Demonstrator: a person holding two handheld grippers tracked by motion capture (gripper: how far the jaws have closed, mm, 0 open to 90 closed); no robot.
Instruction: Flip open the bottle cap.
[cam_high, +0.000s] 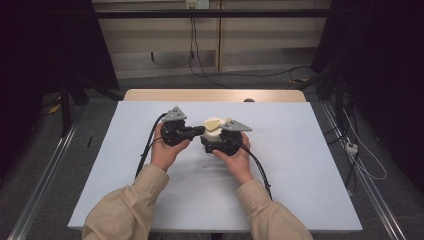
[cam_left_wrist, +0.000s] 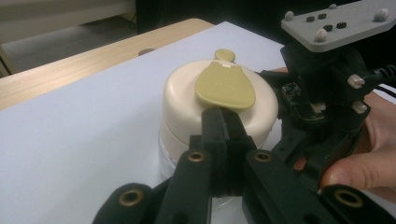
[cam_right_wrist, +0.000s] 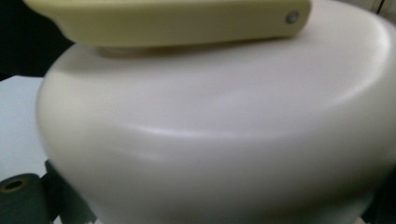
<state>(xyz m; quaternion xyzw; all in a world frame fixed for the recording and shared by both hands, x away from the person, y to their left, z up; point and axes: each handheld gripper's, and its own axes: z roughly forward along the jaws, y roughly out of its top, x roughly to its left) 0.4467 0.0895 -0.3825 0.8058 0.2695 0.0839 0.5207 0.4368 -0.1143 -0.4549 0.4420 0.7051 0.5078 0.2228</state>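
Cream lidded jar (cam_left_wrist: 219, 109) mid-table, being braced by R gripper (cam_high: 220, 142), spread jaws hugging sides; L gripper (cam_left_wrist: 222, 119) pressed together, nosing under yellow-green flap (cam_left_wrist: 225, 86), prob needing upward pry next.

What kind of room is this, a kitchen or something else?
Probably a lab or recording studio, not a kitchen. The white table stands between dark curtains, cables trail over the grey floor, and a person works a cream container with two hand-held grippers.

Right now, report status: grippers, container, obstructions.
Left gripper shut, tips at olive lid flap. Right gripper hugging cream container; jaw state unclear. White table, nothing obstructing.
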